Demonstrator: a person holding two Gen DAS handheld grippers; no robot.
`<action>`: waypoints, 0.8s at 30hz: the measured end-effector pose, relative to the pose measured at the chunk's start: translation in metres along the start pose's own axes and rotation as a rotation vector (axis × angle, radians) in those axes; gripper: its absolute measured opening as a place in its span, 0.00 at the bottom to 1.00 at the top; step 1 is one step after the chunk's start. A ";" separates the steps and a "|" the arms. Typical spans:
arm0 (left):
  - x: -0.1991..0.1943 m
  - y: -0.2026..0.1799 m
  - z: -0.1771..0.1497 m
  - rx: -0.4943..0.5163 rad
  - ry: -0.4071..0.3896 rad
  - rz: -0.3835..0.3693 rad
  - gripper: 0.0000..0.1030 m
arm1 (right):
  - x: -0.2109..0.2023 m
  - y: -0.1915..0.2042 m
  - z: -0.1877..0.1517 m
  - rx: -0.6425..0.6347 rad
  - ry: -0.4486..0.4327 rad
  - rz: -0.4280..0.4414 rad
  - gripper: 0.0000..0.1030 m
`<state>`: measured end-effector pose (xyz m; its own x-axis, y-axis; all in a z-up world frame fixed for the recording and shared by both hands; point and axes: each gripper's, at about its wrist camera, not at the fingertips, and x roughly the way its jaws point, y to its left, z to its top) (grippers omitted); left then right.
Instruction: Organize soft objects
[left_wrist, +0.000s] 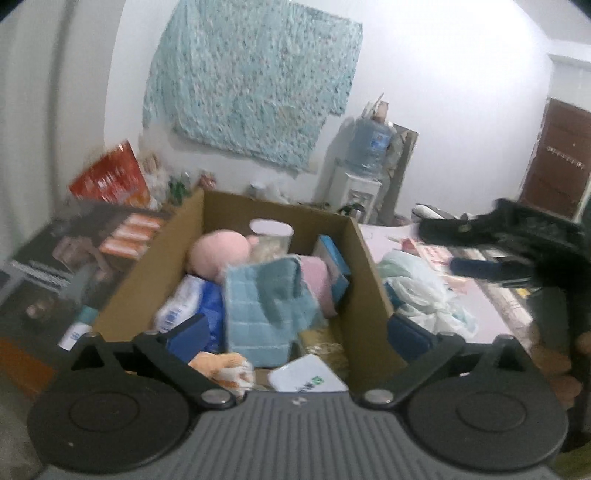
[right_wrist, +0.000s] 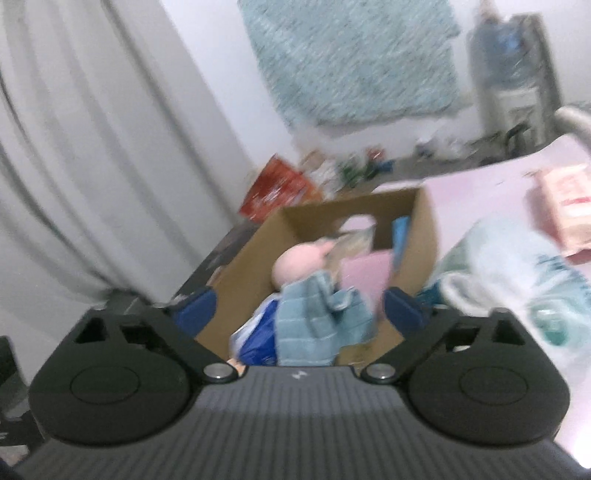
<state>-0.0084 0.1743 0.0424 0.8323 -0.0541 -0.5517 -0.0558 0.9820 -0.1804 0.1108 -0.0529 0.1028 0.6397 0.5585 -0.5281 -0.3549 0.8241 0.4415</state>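
An open cardboard box (left_wrist: 365, 258) sits in front of both grippers, and a light blue towel (left_wrist: 258, 310) lies crumpled on top of what is in it. Behind the towel are a pink plush toy (left_wrist: 218, 253) and a folded pink cloth (left_wrist: 317, 284). A blue-and-white packet (left_wrist: 184, 306) lies at the left. My left gripper (left_wrist: 299, 334) hovers open above the box's near end, with nothing between its pads. In the right wrist view, my right gripper (right_wrist: 299, 310) is also open and empty over the same box (right_wrist: 251, 258) and towel (right_wrist: 314, 321).
A heap of pale green and white plastic bags (left_wrist: 421, 291) lies on the pink table (left_wrist: 380, 240) right of the box. A white jar (left_wrist: 271, 232) and a white flat case (left_wrist: 306, 376) are in the box. A red carton (left_wrist: 110, 177), a water dispenser (left_wrist: 365, 166) and curtains (right_wrist: 74, 147) stand behind.
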 end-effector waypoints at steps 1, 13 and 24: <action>-0.004 0.000 -0.001 0.013 -0.005 0.026 1.00 | -0.008 0.001 -0.001 -0.008 -0.025 -0.031 0.99; -0.027 0.009 -0.007 -0.011 -0.010 0.153 1.00 | -0.059 0.032 -0.055 -0.209 -0.143 -0.443 0.99; -0.029 -0.005 -0.010 0.076 0.000 0.257 1.00 | -0.059 0.049 -0.086 -0.296 -0.137 -0.623 0.99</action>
<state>-0.0377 0.1692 0.0511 0.7964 0.1991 -0.5711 -0.2238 0.9743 0.0276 -0.0028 -0.0377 0.0933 0.8574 -0.0266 -0.5140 -0.0529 0.9888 -0.1394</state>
